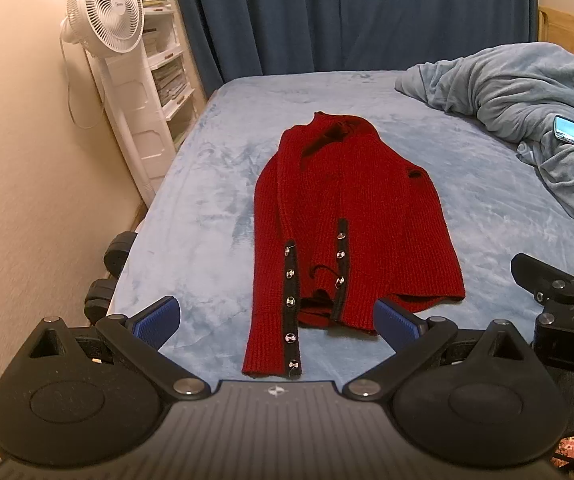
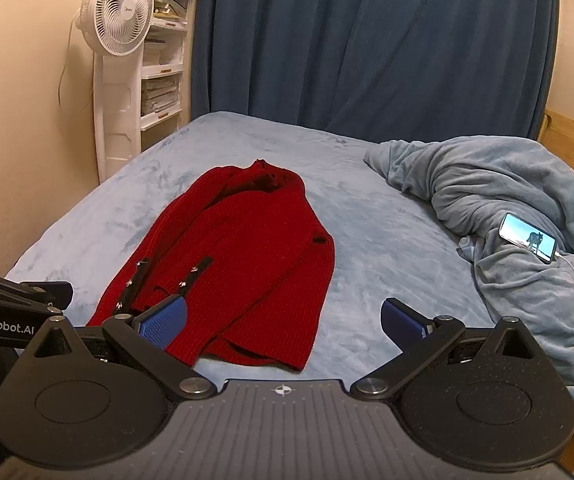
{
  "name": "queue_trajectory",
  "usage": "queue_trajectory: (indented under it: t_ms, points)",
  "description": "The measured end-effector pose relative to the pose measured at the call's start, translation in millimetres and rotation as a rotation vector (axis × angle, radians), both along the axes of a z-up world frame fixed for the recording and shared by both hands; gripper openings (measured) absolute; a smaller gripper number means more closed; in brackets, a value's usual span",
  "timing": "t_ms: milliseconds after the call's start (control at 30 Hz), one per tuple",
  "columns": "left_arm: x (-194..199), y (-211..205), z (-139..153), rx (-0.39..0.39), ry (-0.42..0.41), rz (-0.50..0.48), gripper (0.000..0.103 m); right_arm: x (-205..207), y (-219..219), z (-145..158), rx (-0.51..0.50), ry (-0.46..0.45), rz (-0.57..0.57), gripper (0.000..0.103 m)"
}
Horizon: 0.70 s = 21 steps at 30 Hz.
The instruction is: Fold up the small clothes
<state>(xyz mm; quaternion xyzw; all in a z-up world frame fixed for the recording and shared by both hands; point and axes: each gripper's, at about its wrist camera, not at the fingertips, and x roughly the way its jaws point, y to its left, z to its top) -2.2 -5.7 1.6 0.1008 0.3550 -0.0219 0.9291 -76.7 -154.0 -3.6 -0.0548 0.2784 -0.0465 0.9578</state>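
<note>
A red knit cardigan (image 1: pixel 351 216) with black button bands lies on the light blue bed sheet (image 1: pixel 215 208), its sleeves folded lengthwise over the body and its neck toward the curtain. My left gripper (image 1: pixel 279 320) hovers open above its near hem, nothing between the blue pads. In the right wrist view the same cardigan (image 2: pixel 243 264) lies left of centre. My right gripper (image 2: pixel 283 320) is open too, held above the cardigan's near right corner. The right gripper's black body (image 1: pixel 559 292) shows at the left view's right edge.
A crumpled grey-blue blanket (image 2: pixel 507 208) is heaped at the right of the bed, with a lit phone (image 2: pixel 529 242) and its white cable on it. A white standing fan (image 1: pixel 105 12) and shelves stand left of the bed. A dark blue curtain (image 2: pixel 367 40) hangs behind.
</note>
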Motion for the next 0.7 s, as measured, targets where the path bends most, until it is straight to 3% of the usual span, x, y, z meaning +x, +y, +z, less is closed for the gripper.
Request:
queue_trajectory:
  t_ms: [700]
  points:
    - [-0.2,-0.2,-0.6,0.000,0.001,0.001,0.103,1.9,2.7,-1.0,-0.011,0.002,0.004,0.102]
